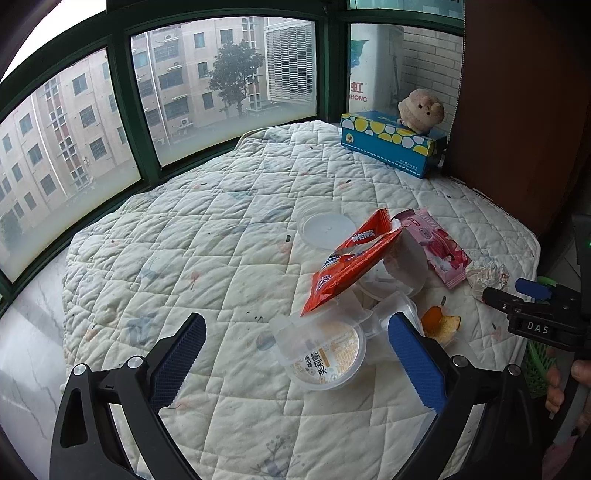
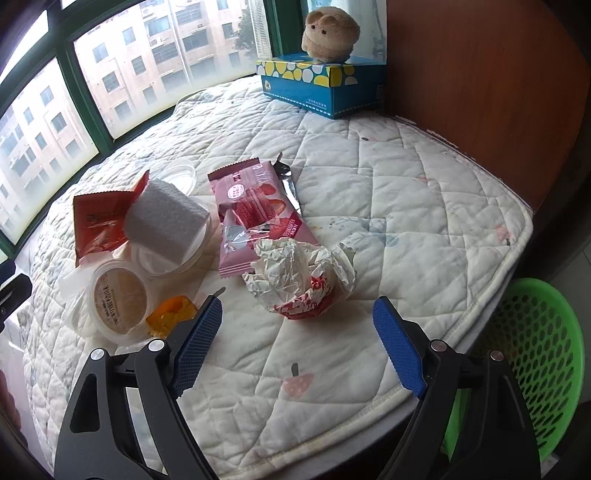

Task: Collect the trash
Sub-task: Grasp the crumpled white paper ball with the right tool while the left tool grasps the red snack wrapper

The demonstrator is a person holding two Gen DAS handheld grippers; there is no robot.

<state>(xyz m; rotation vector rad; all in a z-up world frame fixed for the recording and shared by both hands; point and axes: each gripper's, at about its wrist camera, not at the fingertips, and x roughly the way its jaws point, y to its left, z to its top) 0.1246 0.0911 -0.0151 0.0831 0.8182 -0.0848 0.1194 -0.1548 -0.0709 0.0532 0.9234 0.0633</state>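
Note:
A heap of trash lies on the quilted pad (image 1: 229, 229): an orange-red snack bag (image 1: 351, 266), a pink wrapper (image 2: 255, 206), a crumpled white-and-red paper (image 2: 299, 277), a clear labelled cup (image 1: 325, 354), orange peel (image 2: 170, 314) and a round lid (image 1: 325, 229). My left gripper (image 1: 295, 319) is open, with the clear cup lying between its fingers and not pressed. The right gripper (image 2: 297, 306) is open too, its tips just short of the crumpled paper. In the left wrist view the right gripper (image 1: 517, 291) sits beside that paper (image 1: 484, 273).
A green mesh basket (image 2: 535, 350) stands on the floor past the pad's right edge. A blue tissue box (image 2: 321, 81) with a plush toy (image 2: 328, 33) on it is at the back. Green-framed windows run along the left, a brown wooden panel on the right.

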